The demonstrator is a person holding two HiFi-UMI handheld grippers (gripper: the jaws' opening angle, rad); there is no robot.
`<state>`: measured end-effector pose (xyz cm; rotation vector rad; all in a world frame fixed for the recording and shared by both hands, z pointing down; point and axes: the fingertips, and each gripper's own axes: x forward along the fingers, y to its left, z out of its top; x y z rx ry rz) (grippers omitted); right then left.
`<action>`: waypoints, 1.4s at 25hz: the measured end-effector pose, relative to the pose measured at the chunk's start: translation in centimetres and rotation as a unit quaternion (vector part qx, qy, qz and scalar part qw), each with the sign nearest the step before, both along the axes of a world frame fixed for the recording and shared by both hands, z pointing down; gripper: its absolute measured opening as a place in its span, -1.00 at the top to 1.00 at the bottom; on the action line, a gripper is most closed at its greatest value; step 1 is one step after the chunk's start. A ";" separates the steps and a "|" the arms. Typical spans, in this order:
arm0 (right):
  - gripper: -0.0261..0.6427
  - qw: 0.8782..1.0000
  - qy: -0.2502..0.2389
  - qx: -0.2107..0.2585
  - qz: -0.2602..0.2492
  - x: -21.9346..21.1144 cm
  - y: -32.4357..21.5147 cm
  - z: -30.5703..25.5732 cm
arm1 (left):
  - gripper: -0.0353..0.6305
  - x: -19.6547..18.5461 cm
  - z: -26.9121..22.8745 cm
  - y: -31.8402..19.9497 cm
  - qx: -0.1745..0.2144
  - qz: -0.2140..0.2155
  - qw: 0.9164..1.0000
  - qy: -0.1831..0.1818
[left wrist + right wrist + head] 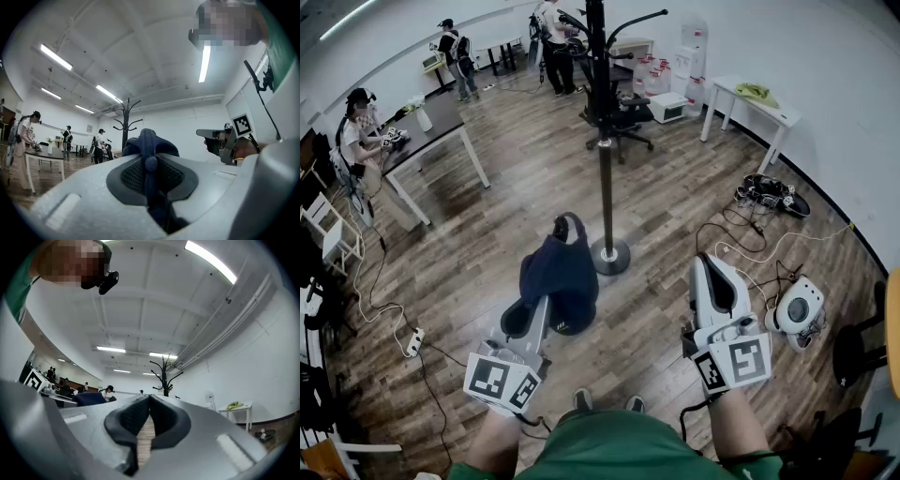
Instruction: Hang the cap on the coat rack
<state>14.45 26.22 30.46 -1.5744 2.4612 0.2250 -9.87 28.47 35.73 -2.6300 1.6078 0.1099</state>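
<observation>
A dark navy cap [560, 272] hangs low over the wooden floor with my left gripper [544, 307] shut on its lower edge. In the left gripper view the cap's fabric [149, 143] is pinched between the jaws and rises above them. The black coat rack [606, 178] stands just beyond and right of the cap, its round base [610, 255] on the floor and its hooks at the top. It also appears far off as the coat rack [125, 123] and coat rack [165, 375]. My right gripper [706, 267] is shut and holds nothing, to the right of the rack's base; its pads [159, 414] meet.
Cables [750, 234] and a white round device [797, 307] lie on the floor at the right. A white table [755, 105] stands by the far wall, a dark table [431, 131] with a seated person at the left. An office chair [619, 117] is behind the rack.
</observation>
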 end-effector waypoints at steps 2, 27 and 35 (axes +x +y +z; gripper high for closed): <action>0.91 1.000 -0.002 -0.001 -0.004 1.2 0.2 0.1 | 0.75 1.0 0.0 0.4 -0.001 -0.005 1.000 0.001; 0.91 0.998 -0.043 -0.035 -0.042 3.0 -4.9 3.0 | 0.75 -2.0 -2.9 -3.7 0.051 -0.088 0.994 -0.025; 0.91 0.999 -0.041 -0.011 -0.030 -3.1 -10.9 0.9 | 0.74 -7.6 -2.9 -11.0 0.057 -0.062 0.996 -0.026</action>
